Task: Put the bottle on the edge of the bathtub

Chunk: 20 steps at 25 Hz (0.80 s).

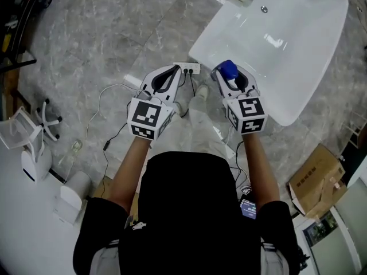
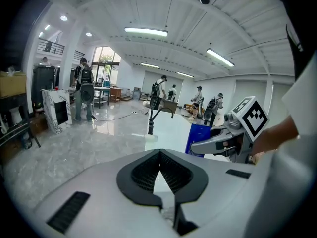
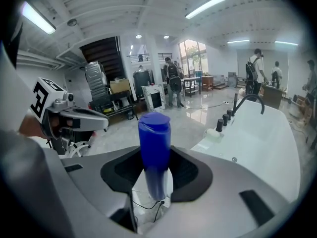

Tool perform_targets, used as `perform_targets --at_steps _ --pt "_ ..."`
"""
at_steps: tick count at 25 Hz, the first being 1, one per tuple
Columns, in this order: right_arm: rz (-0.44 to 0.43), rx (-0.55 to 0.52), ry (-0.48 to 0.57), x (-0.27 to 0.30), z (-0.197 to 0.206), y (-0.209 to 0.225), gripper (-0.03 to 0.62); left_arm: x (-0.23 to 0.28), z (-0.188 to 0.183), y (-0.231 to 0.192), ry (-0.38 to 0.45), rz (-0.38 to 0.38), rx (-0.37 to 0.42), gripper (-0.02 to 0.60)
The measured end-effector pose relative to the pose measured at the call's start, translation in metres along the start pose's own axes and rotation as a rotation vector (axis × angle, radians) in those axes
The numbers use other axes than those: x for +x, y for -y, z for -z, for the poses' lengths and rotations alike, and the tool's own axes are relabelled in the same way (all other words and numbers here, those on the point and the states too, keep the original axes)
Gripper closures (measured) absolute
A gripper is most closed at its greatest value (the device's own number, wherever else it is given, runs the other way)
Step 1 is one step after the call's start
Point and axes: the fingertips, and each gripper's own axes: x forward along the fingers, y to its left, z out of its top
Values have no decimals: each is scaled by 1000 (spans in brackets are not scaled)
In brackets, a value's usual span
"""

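Seen from above, a person holds two tongs out over a grey marble floor (image 1: 103, 33). The left tongs (image 1: 174, 72) are clenched, with nothing between them. The right tongs (image 1: 234, 78) grasp an upright blue bottle (image 1: 228, 69), just beside the near end of a white bathtub (image 1: 304, 56).

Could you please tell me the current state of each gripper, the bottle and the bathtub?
left gripper: shut, nothing between its jaws.
right gripper: closed on the blue bottle.
blue bottle: upright, cap shut, held between the jaws, not yet set down.
bathtub: no water visible inside.
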Motion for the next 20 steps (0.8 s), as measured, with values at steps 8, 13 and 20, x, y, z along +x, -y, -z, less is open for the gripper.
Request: perform_targets --at_steps 8,13,20 --pt "-18 -27 -60 54 40 7 436 21 49 -4 -53 -3 -32 568" --pt "-44 -57 -91 86 58 6 436 38 73 -17 -77 -12 -39 568" --pt "-51 -64 -113 113 75 14 436 57 96 -31 -99 -38 -54 568"
